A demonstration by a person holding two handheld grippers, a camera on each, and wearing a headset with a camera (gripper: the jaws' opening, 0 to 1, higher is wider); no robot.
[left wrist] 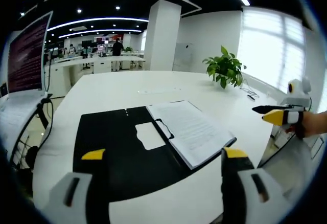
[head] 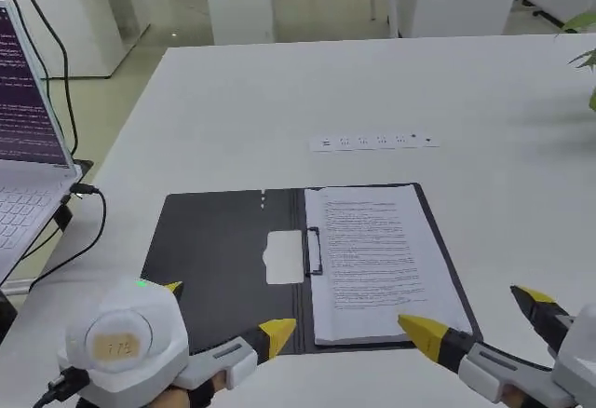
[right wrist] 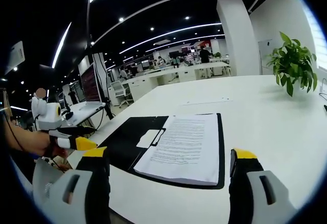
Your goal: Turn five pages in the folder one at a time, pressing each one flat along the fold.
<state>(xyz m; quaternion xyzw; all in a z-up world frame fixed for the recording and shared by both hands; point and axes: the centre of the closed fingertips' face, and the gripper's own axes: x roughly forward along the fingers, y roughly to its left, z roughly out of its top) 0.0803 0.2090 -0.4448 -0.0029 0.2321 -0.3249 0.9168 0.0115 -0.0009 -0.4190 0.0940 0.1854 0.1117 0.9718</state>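
Observation:
A black folder (head: 219,268) lies open on the white table, its left inside cover bare except for a small white label (head: 284,256). A stack of printed pages (head: 377,259) rests flat on its right half, held by a clip near the fold. The same folder (left wrist: 127,142) and pages (left wrist: 191,132) show in the left gripper view, and the pages (right wrist: 184,147) in the right gripper view. My left gripper (head: 223,310) hovers open over the folder's near left corner. My right gripper (head: 480,310) stands open at the near right corner, with nothing between its yellow fingertips (head: 424,332).
A laptop (head: 23,156) with a lit screen and trailing black cables (head: 88,222) sits at the table's left edge. A white power strip (head: 374,141) lies beyond the folder. A potted plant (left wrist: 225,68) stands at the far right.

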